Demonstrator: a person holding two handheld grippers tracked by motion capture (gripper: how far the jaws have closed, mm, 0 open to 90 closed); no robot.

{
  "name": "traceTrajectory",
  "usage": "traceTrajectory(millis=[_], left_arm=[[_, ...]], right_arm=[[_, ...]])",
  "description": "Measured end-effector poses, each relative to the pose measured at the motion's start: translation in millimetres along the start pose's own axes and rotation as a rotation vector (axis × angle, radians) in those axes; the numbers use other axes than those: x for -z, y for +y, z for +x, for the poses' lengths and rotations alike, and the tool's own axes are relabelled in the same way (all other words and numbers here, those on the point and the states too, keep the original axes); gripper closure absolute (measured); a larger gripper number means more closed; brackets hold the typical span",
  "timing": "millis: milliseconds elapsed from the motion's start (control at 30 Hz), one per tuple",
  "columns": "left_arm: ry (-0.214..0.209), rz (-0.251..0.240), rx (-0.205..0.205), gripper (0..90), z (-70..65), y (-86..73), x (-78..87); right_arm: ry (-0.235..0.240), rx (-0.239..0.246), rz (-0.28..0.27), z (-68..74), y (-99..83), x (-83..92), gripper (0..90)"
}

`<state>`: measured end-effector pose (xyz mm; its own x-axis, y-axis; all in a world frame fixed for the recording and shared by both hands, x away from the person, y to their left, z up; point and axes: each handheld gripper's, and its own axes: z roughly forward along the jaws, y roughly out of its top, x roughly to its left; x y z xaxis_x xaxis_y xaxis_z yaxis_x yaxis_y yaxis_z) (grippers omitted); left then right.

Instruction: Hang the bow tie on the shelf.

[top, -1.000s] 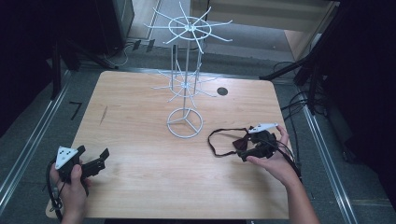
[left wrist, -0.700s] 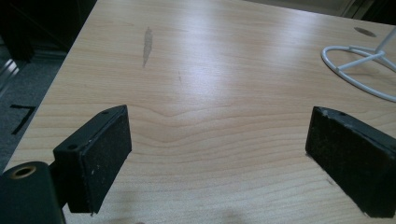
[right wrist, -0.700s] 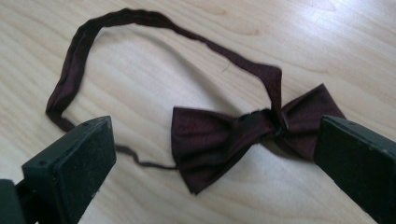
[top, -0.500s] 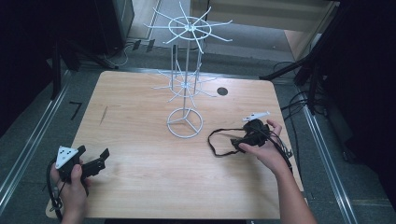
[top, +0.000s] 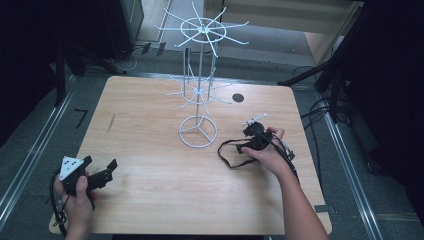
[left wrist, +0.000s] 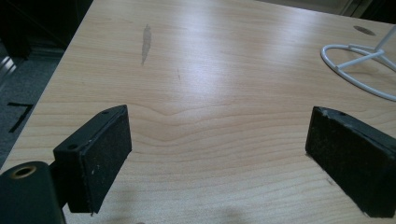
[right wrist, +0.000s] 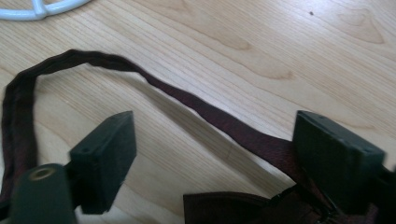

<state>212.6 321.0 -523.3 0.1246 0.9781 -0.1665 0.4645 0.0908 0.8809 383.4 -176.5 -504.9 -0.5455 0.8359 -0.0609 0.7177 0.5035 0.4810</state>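
Over on the right side of the table (top: 150, 125), your right gripper (right wrist: 212, 163) sits low with its jaws spread wide, a dark strap (right wrist: 196, 105) looping across the wood between them, touching neither pad. Your left gripper (left wrist: 217, 154) hovers near the front-left corner, jaws also wide apart, nothing between them. That white wire rack (top: 200, 90) stands mid-table.

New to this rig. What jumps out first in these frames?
The tall white wire display stand at the table's centre back, its spoked arms bare. Next, the dark strap looped on the wood near the table's right side, with the right gripper over it, jaws open astride the strap in its own view. The left gripper sits open at the near-left corner, above bare wooden table.
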Motion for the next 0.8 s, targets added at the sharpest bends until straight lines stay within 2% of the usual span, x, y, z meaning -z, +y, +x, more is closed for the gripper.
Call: traceTrajectory(millis=[100,200,300,367,567,700,800], left_arm=[[0.000,0.002,0.002,7.6,0.3,0.1,-0.1],[0.000,0.004,0.002,7.7,0.4,0.2,-0.1],[0.001,0.004,0.003,7.7,0.3,0.2,-0.2],[0.001,0.005,0.003,7.7,0.4,0.2,-0.2],[0.001,0.002,0.001,7.7,0.1,0.1,-0.2],[0.002,0.001,0.002,7.7,0.1,0.0,-0.1],[0.002,0.002,0.005,7.7,0.4,0.1,0.0]], right_arm=[[-0.004,0.017,0.011,3.9,0.5,-2.7,34.9],[-0.013,0.038,0.010,7.3,0.7,-4.1,42.9],[-0.012,0.050,0.008,9.7,1.4,-4.2,47.7],[-0.028,0.067,0.011,11.1,1.8,-4.7,50.8],[-0.008,0.066,0.008,11.8,-2.3,-6.8,68.1],[0.007,0.022,-0.025,10.7,-8.4,-6.4,83.7],[0.007,0.004,-0.036,9.2,-12.8,-5.3,89.5]])
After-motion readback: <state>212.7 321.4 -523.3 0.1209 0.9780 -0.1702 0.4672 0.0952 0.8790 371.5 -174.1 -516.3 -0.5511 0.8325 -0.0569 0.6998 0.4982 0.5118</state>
